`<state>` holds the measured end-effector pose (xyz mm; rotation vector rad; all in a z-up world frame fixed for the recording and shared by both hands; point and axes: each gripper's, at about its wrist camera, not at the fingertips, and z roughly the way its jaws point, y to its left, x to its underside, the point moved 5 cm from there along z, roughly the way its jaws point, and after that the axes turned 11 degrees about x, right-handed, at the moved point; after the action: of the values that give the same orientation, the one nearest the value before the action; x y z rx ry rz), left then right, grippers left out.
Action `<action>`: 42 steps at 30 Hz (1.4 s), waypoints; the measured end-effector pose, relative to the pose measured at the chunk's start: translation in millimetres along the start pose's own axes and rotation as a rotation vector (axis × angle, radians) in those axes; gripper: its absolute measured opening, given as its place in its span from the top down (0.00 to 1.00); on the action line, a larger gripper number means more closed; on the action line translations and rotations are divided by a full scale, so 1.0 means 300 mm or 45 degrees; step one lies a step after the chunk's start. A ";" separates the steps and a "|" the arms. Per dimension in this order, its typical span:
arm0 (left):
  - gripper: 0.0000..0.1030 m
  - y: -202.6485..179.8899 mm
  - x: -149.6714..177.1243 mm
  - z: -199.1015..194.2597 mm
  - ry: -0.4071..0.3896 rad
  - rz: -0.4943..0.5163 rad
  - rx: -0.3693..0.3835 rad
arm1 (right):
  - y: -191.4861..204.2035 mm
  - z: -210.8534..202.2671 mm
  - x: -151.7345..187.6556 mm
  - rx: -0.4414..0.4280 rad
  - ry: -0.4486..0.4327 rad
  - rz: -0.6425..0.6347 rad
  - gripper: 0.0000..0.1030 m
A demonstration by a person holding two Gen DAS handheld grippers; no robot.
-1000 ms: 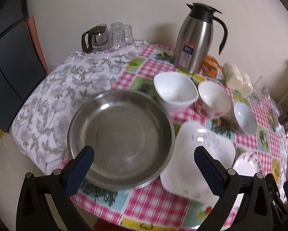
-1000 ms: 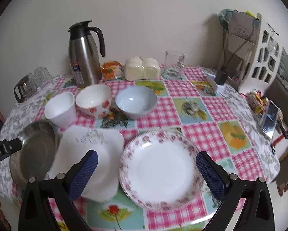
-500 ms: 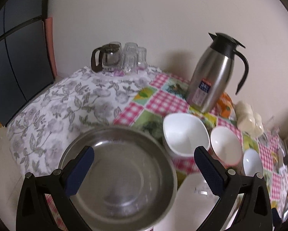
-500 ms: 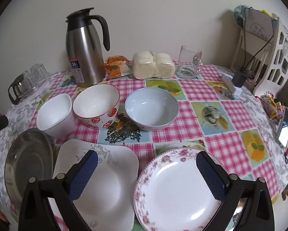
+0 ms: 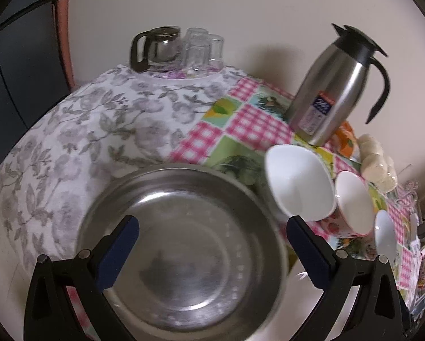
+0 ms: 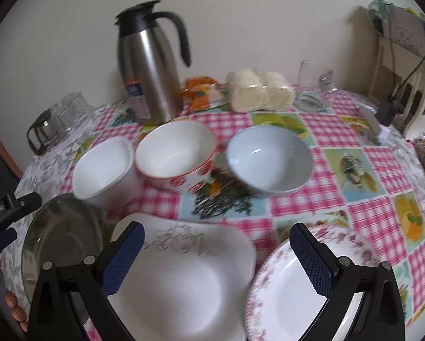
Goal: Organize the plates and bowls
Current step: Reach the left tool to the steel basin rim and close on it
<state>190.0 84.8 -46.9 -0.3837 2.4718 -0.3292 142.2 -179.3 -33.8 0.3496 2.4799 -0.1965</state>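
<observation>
My left gripper is open, low over the round steel basin at the table's near left; the basin fills the space between its fingers. To its right stand a white squarish bowl, a red-patterned bowl and a pale blue bowl. My right gripper is open above a white square plate and a pink floral round plate. Beyond them stand the white bowl, the red-patterned bowl and the blue bowl. The basin lies at the left.
A steel thermos jug stands at the back, with a glass coffee pot and glasses at the far left edge. Wrapped white rolls, an orange packet and a glass mug sit along the wall. A white rack stands at the right.
Both grippers have moved forward and lower toward the table. The basin now fills more of the left view; the two plates have come closer under the right gripper.
</observation>
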 end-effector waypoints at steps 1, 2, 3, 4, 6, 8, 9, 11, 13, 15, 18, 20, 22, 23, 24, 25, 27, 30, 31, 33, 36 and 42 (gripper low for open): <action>0.00 0.017 -0.003 -0.003 0.000 -0.004 -0.017 | 0.018 -0.001 0.007 -0.030 0.005 -0.010 0.00; 0.00 0.037 -0.007 -0.006 0.001 -0.013 -0.033 | 0.032 -0.005 0.014 -0.047 0.004 -0.024 0.00; 0.00 0.054 -0.009 -0.006 0.003 -0.024 -0.042 | 0.054 -0.011 0.021 -0.053 -0.005 -0.050 0.00; 0.00 0.084 -0.010 -0.009 0.013 -0.053 -0.057 | 0.068 -0.016 0.025 -0.053 -0.012 -0.067 0.00; 0.00 0.137 -0.008 -0.008 0.033 -0.116 -0.063 | 0.102 -0.025 0.037 -0.082 -0.017 -0.099 0.00; 0.00 0.204 0.000 -0.004 0.053 -0.192 -0.073 | 0.142 -0.031 0.054 -0.129 -0.009 -0.125 0.00; 0.00 0.219 0.003 -0.004 0.055 -0.207 -0.079 | 0.165 -0.032 0.067 -0.143 -0.004 -0.147 0.00; 0.00 0.265 0.009 -0.005 0.057 -0.242 -0.112 | 0.190 -0.030 0.087 -0.150 0.003 -0.175 0.00; 0.00 0.311 0.015 -0.015 0.039 -0.284 -0.135 | 0.221 -0.029 0.106 -0.176 0.015 -0.196 0.00; 0.00 0.341 0.018 -0.021 0.026 -0.320 -0.119 | 0.248 -0.025 0.120 -0.199 0.027 -0.210 0.00; 0.00 0.383 0.024 -0.021 0.011 -0.352 -0.108 | 0.281 -0.026 0.132 -0.217 0.028 -0.234 0.00; 0.00 0.393 0.031 -0.006 0.043 -0.322 -0.132 | 0.306 -0.025 0.137 -0.240 0.023 -0.242 0.00; 0.00 0.403 0.045 0.012 0.085 -0.294 -0.174 | 0.328 -0.019 0.137 -0.281 0.022 -0.237 0.00; 0.00 0.408 0.049 0.014 0.088 -0.290 -0.181 | 0.338 -0.013 0.138 -0.291 0.025 -0.232 0.00; 0.00 0.414 0.056 0.024 0.104 -0.287 -0.183 | 0.344 -0.012 0.138 -0.296 0.024 -0.232 0.00; 0.00 0.418 0.060 0.031 0.116 -0.288 -0.175 | 0.355 -0.010 0.139 -0.305 0.019 -0.232 0.00; 0.00 0.424 0.074 0.045 0.148 -0.301 -0.150 | 0.371 0.002 0.143 -0.320 0.039 -0.226 0.00; 0.00 0.434 0.096 0.078 0.196 -0.349 -0.106 | 0.387 0.017 0.151 -0.352 0.072 -0.208 0.00; 0.00 0.433 0.102 0.088 0.209 -0.348 -0.096 | 0.394 0.022 0.156 -0.361 0.079 -0.211 0.00; 0.00 0.424 0.110 0.092 0.219 -0.330 -0.102 | 0.408 0.027 0.163 -0.372 0.084 -0.226 0.00; 0.00 0.424 0.116 0.100 0.226 -0.336 -0.108 | 0.424 0.032 0.173 -0.371 0.081 -0.250 0.00; 0.27 0.454 0.125 0.106 0.232 -0.365 -0.159 | 0.437 0.032 0.181 -0.384 0.083 -0.275 0.00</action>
<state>153.8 193.4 -135.3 -0.7967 2.6236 -0.3402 144.3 -45.4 -81.6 -0.0389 2.5600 0.1034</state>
